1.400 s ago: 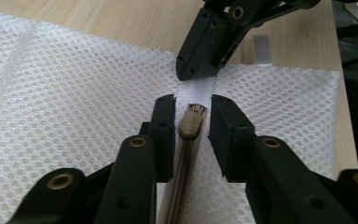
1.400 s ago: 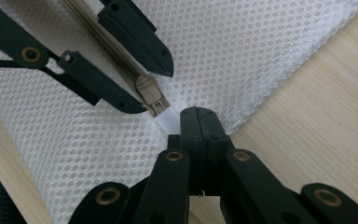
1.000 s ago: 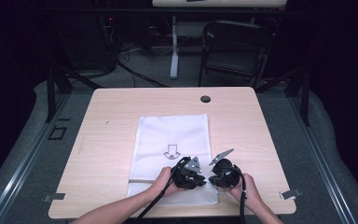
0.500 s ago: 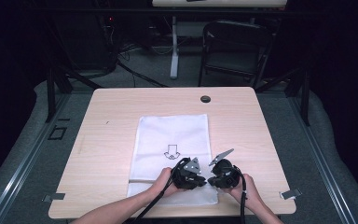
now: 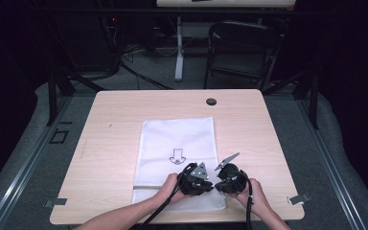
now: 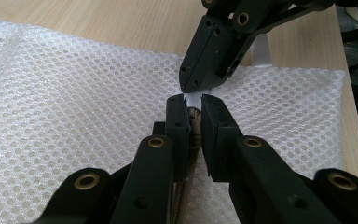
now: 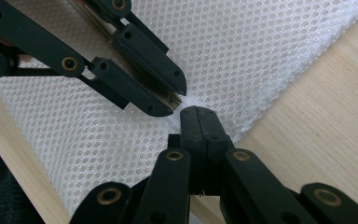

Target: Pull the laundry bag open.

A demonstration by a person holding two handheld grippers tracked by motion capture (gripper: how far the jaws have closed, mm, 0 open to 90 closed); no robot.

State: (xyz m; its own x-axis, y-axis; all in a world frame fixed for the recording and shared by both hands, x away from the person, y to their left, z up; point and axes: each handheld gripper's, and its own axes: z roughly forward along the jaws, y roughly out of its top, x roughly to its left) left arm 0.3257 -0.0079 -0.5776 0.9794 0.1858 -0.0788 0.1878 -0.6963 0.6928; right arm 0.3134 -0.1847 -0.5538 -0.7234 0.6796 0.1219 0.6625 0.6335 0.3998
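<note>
A white mesh bag (image 5: 177, 139) with a black arrow print lies flat on the wooden table (image 5: 115, 124). Both grippers meet tip to tip at its near right part. My left gripper (image 5: 211, 184) (image 6: 189, 109) is shut on a small beige piece and a white strip at the bag's seam (image 6: 195, 116). My right gripper (image 5: 218, 184) (image 7: 197, 114) has its jaws pressed together on a fold of the mesh (image 7: 186, 100) right beside that. The right gripper's jaws (image 6: 200, 70) reach in from above in the left gripper view. The left gripper's jaws (image 7: 154, 88) come from the upper left in the right gripper view.
A round cable hole (image 5: 211, 101) sits near the table's far edge. Metal clips (image 5: 55, 202) (image 5: 299, 199) stick out at the near corners. A dark chair (image 5: 239, 48) and cables stand on the floor beyond the table. Bare wood (image 7: 317, 121) borders the bag's right edge.
</note>
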